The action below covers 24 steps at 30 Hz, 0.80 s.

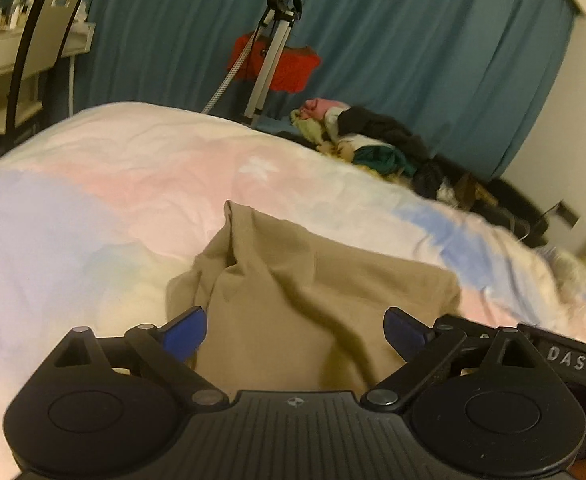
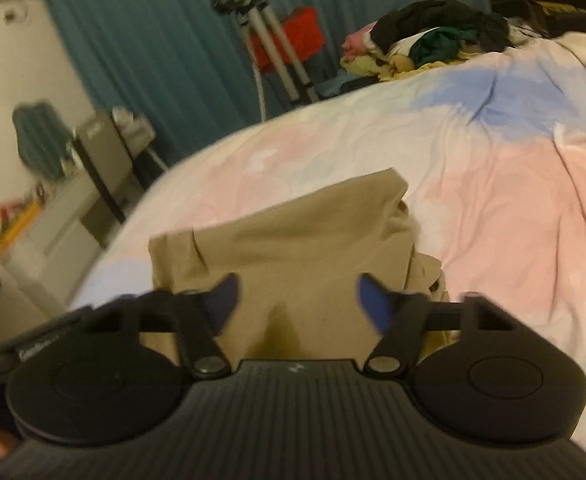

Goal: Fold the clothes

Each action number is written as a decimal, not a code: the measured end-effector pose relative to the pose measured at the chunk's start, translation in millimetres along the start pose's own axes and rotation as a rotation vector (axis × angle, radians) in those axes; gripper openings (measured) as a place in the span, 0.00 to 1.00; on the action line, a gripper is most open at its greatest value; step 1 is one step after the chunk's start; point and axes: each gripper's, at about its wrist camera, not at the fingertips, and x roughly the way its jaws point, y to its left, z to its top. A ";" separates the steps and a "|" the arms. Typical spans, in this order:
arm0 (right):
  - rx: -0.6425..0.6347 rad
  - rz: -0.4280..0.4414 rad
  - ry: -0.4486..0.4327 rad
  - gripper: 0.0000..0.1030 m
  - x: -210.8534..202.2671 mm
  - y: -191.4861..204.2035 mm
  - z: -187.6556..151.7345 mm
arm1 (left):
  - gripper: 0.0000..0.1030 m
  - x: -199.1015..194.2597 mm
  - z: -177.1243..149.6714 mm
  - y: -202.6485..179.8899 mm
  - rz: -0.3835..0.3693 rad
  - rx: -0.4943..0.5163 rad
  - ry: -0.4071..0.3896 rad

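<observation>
A tan garment point(image 1: 293, 280) lies partly folded on the pastel bedspread point(image 1: 93, 184). My left gripper point(image 1: 296, 330) is open, its blue fingertips point(image 1: 187, 332) spread over the garment's near edge, holding nothing. In the right wrist view the same tan garment point(image 2: 285, 232) lies folded into a rough rectangle on the bedspread point(image 2: 513, 200). My right gripper point(image 2: 298, 300) is open just above its near edge, blue fingertips point(image 2: 373, 300) apart. The right view is blurred by motion.
A pile of unfolded clothes point(image 1: 373, 140) sits at the bed's far edge, also in the right wrist view point(image 2: 425, 40). A tripod stand point(image 1: 269, 52) and a red object point(image 1: 289, 64) stand before the teal curtain point(image 1: 413, 40). A chair point(image 1: 41, 48) and desk stand left.
</observation>
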 end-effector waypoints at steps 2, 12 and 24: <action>-0.015 -0.011 0.025 0.42 12.9 -1.0 -1.4 | 0.94 13.0 0.4 -0.9 0.036 0.032 0.000; -0.089 -0.091 0.029 0.35 80.4 -4.4 0.4 | 0.94 78.6 -2.9 14.5 0.127 0.047 0.078; -0.150 -0.062 -0.010 0.38 -1.5 11.4 -8.8 | 0.93 8.9 -7.9 -0.4 0.088 0.097 0.019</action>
